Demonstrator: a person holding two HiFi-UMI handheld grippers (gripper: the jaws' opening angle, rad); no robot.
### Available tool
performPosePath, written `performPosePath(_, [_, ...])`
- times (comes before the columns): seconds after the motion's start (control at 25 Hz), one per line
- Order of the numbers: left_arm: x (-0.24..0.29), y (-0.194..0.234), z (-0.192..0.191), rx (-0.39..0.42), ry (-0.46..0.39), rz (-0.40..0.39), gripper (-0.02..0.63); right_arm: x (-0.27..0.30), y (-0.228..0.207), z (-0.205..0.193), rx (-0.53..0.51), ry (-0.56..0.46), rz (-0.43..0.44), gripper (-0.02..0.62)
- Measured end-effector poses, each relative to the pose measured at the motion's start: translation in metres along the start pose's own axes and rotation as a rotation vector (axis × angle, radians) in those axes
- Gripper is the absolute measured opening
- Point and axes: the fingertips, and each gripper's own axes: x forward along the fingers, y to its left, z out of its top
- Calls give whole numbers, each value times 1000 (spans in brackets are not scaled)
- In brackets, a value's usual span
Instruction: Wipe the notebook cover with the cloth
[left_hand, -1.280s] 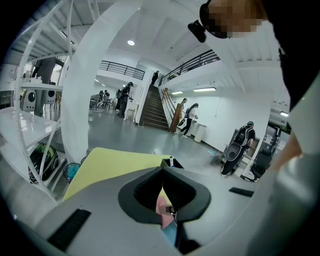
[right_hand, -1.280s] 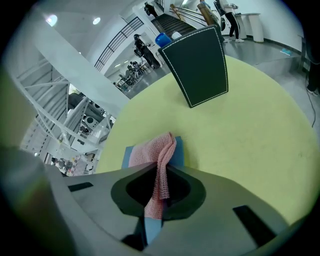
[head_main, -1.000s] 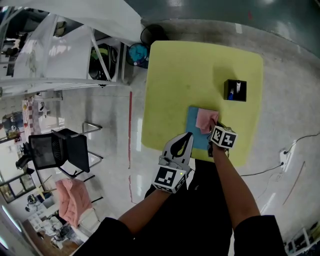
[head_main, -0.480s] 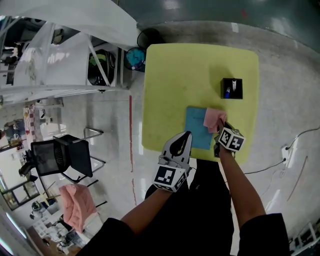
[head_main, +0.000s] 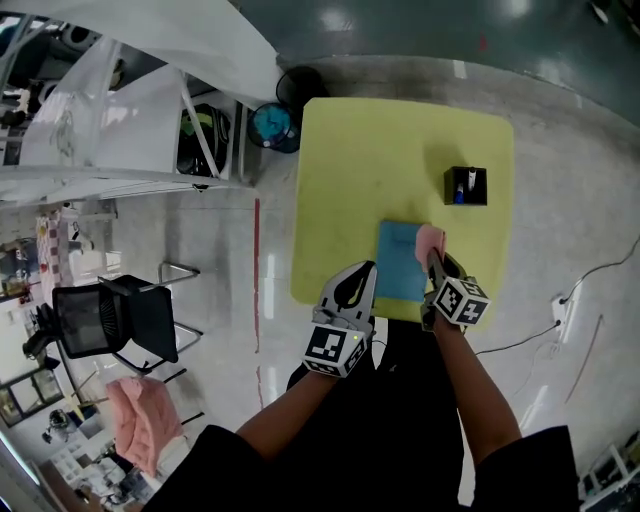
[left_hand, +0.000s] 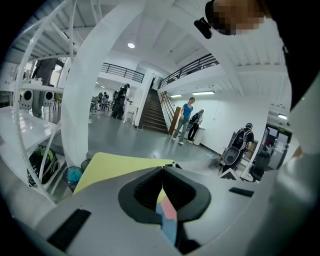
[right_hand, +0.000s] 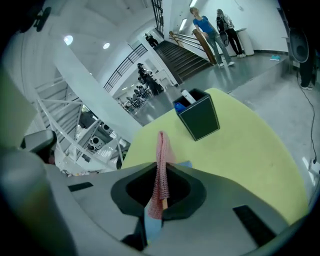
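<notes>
A blue notebook (head_main: 400, 262) lies on the yellow table (head_main: 380, 150) near its front edge. My right gripper (head_main: 435, 264) is shut on a pink cloth (head_main: 431, 240), which sits at the notebook's far right corner. In the right gripper view the cloth (right_hand: 161, 147) stands up out of the shut right gripper (right_hand: 161, 167), with a strip of the notebook (right_hand: 151, 223) below. My left gripper (head_main: 364, 272) hovers at the table's front edge, left of the notebook. The left gripper (left_hand: 162, 171) is shut with nothing in it; the cloth (left_hand: 169, 210) shows through the gap.
A black pen holder (head_main: 466, 186) stands on the table beyond the notebook, and the pen holder (right_hand: 200, 119) is straight ahead of the right gripper. Bins (head_main: 273, 122) and a white frame stand left of the table. An office chair (head_main: 125, 315) is further left. People stand far off.
My right gripper has dragged the cloth rightward across the notebook, from its far right part to its right edge. The left gripper has stayed shut at the table's front edge.
</notes>
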Motion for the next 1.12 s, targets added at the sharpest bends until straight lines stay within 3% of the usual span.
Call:
performPosePath(0.2, [-15,24,3,-17,-7,-12,17,9,62,-5,6,9,79,38])
performPosePath(0.48, [-34,51,-8,-43,0,-43,17,39,100,-35,81,40,89,38])
performPosePath(0.72, [-44,80,-12,8,-42,-39,17,71,95,-69,141,69,24,38])
performPosePath(1.12, [-60,134,-22,-9,-30,-12,17,99,53,-104,215,126,-114,38])
